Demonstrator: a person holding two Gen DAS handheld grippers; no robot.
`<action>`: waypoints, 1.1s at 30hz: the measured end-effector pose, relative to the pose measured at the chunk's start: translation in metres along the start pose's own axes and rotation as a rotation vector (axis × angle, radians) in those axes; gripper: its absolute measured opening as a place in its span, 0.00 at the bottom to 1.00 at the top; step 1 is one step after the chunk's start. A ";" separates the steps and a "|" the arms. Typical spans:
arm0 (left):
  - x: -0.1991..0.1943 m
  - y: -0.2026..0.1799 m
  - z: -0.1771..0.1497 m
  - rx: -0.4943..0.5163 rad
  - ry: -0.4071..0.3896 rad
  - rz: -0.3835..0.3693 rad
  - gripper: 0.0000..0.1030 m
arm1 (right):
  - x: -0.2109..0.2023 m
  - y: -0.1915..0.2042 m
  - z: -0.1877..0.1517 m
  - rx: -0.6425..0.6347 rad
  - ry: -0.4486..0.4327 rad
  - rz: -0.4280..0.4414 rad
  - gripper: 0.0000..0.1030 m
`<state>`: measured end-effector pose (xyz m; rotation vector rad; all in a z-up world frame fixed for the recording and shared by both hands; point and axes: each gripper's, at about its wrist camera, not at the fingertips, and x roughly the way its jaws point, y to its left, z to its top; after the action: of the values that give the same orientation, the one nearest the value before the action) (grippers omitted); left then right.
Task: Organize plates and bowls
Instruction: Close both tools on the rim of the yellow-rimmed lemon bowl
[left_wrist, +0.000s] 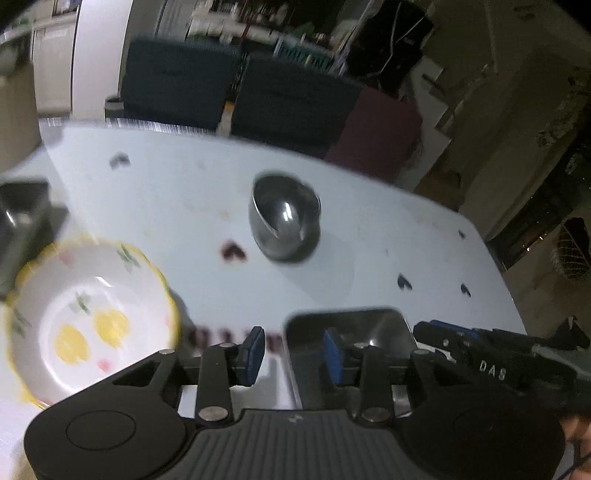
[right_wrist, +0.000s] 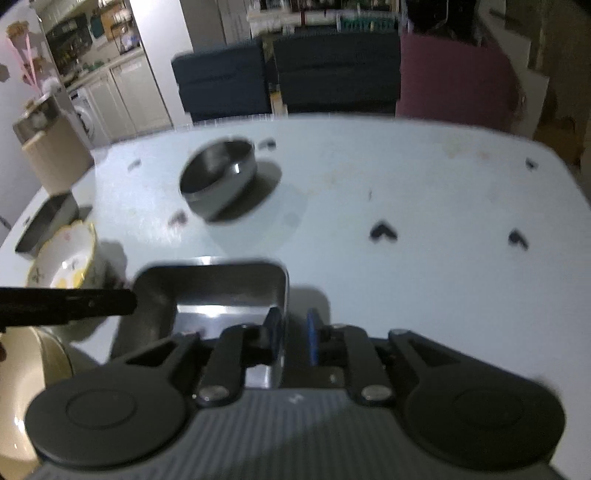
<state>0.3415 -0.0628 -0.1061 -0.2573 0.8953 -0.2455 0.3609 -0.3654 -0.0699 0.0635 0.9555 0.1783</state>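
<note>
Square steel tray (right_wrist: 221, 291), empty, its rim between both grippers' released jaws; round steel bowl (left_wrist: 284, 218) empty beyond

Blur all over both views. The flowered bowl (left_wrist: 92, 325) at lower left of the left wrist view is smeared, its pattern unreadable, its near rim behind the gripper body. The square steel tray (left_wrist: 351, 332) has its near half hidden by the blue fingers (left_wrist: 334, 354). A dark dish (left_wrist: 18, 221) is cut off by the left edge. In the right wrist view, a cream bowl (right_wrist: 22, 387) runs off the lower left corner. Small dark marks on the surface (right_wrist: 406, 184) stay too blurred to tell.
</note>
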 end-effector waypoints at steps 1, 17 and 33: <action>-0.008 0.005 0.004 0.006 -0.016 0.010 0.36 | -0.003 0.003 0.003 0.009 -0.020 0.017 0.18; -0.053 0.160 0.017 -0.089 0.050 0.221 0.34 | 0.053 0.123 0.034 0.002 0.047 0.330 0.18; 0.001 0.184 0.013 -0.097 0.156 0.224 0.12 | 0.109 0.166 0.021 -0.002 0.179 0.269 0.18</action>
<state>0.3712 0.1114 -0.1576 -0.2277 1.0834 -0.0142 0.4193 -0.1820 -0.1236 0.1766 1.1237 0.4389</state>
